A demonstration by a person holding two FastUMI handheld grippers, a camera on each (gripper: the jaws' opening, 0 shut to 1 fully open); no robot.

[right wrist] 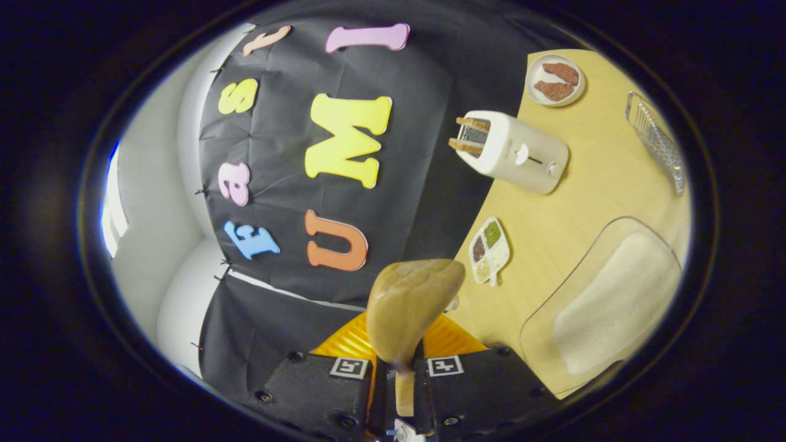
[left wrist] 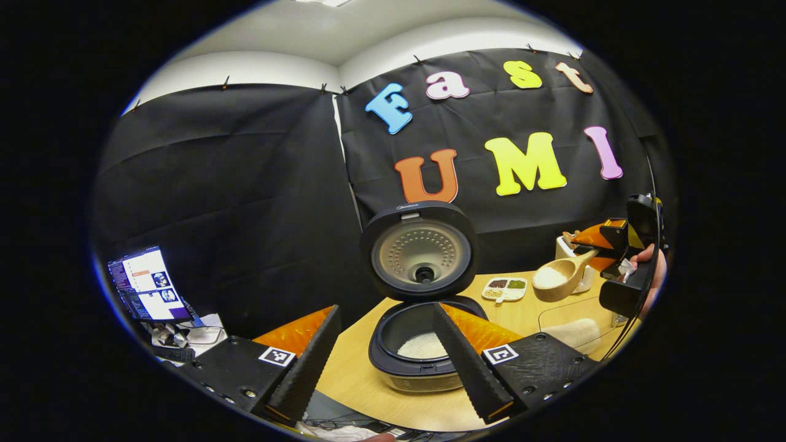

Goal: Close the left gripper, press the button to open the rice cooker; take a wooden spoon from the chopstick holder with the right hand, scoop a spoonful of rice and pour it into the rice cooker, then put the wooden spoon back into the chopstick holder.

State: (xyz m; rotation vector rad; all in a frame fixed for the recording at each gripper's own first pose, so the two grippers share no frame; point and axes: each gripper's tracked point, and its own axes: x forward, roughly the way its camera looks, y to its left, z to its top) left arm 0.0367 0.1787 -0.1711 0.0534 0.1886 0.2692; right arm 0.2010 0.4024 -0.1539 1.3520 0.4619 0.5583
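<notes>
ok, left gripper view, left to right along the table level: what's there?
Laptop → rice cooker, lid up → divided dish → wooden spoon full of rice → right gripper holding it.

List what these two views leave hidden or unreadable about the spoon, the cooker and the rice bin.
- Wooden spoon, right gripper view: its back faces the camera, so its load is hidden.
- Rice cooker, left gripper view: the left gripper fingers cover part of the pot, so the rice level is unclear.
- Clear rice bin, right gripper view: its near end is cut off by the edge.
- Sectioned dish, left gripper view: contents too small to identify.
</notes>
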